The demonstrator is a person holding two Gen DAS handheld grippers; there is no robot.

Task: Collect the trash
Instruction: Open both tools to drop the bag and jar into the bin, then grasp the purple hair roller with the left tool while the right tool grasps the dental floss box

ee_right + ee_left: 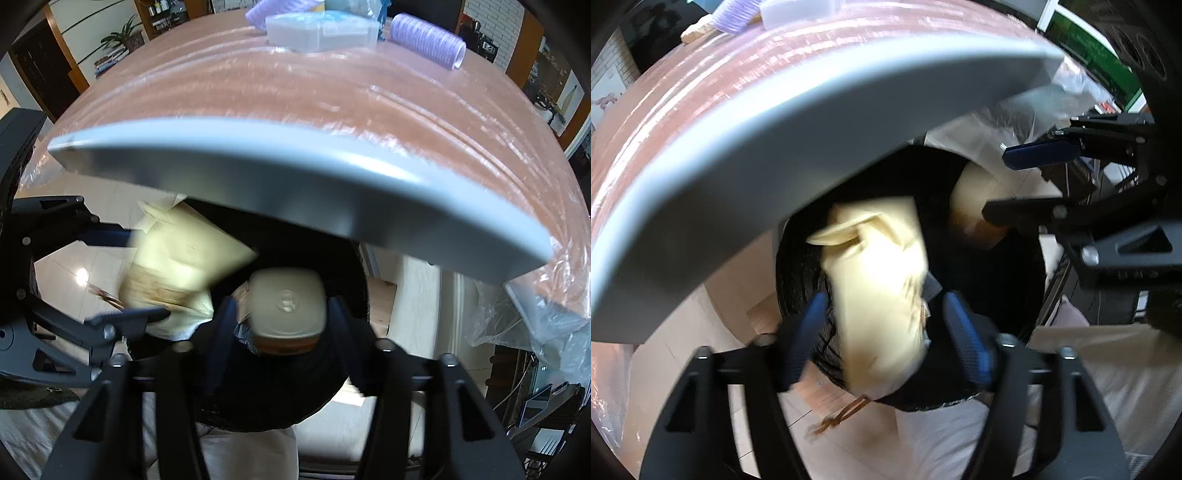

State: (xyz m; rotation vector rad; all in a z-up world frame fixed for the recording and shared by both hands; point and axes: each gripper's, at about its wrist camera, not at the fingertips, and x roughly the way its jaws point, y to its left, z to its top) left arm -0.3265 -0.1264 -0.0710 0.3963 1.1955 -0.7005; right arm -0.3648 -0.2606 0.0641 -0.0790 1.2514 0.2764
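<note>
Worktop [295, 110] edge above black bin [997, 288]. My left gripper [886, 332] clenched yellow bag [879, 280], right gripper [284, 317] clenched cup [286, 299], both over bin; dropping remained; more clutter on worktop.

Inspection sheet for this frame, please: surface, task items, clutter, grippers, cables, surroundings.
Surface: table under clear plastic sheeting, grey edge.
Job's things: crumpled yellow paper and beige cup, both over the black bin.
Clutter: clear plastic box, purple rollers.
Grippers: left gripper around the paper, right gripper around the cup; contact blurred.
Cables: nothing seen.
Surroundings: pale floor, shelves, potted plant.
</note>
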